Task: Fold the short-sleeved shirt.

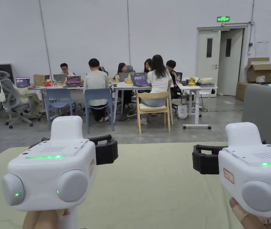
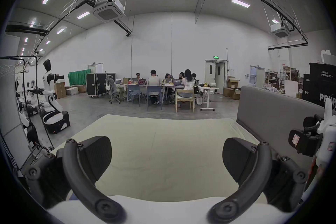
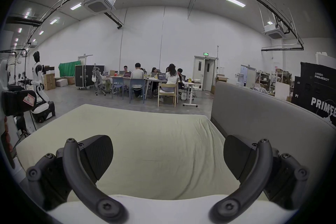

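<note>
Pale green cloth-covered work surface [image 1: 155,179] bare between grippers. Left white handheld gripper [image 2: 166,157] at 7 o'clock, right white handheld gripper [image 3: 168,157] at 5 o'clock; jaws of both spread wide, gripping nothing, hovering above surface. Shirt's place: cannot tell.

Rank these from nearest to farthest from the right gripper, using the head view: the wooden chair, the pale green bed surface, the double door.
1. Pale green bed surface, directly beneath the right gripper.
2. Wooden chair, ahead on the floor.
3. Double door, at the back wall.

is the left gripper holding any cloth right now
No, the left gripper has its jaws spread wide with nothing between them above the pale green bed sheet.
</note>
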The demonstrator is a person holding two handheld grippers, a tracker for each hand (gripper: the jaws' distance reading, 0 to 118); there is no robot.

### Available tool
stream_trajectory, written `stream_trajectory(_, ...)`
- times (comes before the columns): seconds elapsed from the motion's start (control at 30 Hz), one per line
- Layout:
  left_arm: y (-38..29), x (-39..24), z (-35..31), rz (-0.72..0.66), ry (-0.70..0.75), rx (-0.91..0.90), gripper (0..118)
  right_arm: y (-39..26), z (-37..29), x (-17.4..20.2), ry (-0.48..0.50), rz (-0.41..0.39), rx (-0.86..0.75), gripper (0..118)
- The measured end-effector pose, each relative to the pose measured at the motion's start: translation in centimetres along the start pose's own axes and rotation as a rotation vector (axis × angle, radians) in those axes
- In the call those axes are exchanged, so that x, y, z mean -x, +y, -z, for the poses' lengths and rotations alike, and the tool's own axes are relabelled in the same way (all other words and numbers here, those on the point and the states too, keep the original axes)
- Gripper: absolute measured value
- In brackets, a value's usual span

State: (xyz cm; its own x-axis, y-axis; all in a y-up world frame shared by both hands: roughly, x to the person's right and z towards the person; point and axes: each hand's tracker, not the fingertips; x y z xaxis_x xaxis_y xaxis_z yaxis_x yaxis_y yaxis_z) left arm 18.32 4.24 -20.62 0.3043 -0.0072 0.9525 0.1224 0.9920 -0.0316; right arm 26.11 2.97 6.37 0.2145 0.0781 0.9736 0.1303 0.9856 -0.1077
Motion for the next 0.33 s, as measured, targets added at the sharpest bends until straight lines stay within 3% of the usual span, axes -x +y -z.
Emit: stream_trajectory(0.33,0.12,0.31,-0.22,-0.007,-0.031,0.001,118,0.03,-0.10,0.04,0.002,0.009,-0.001,118)
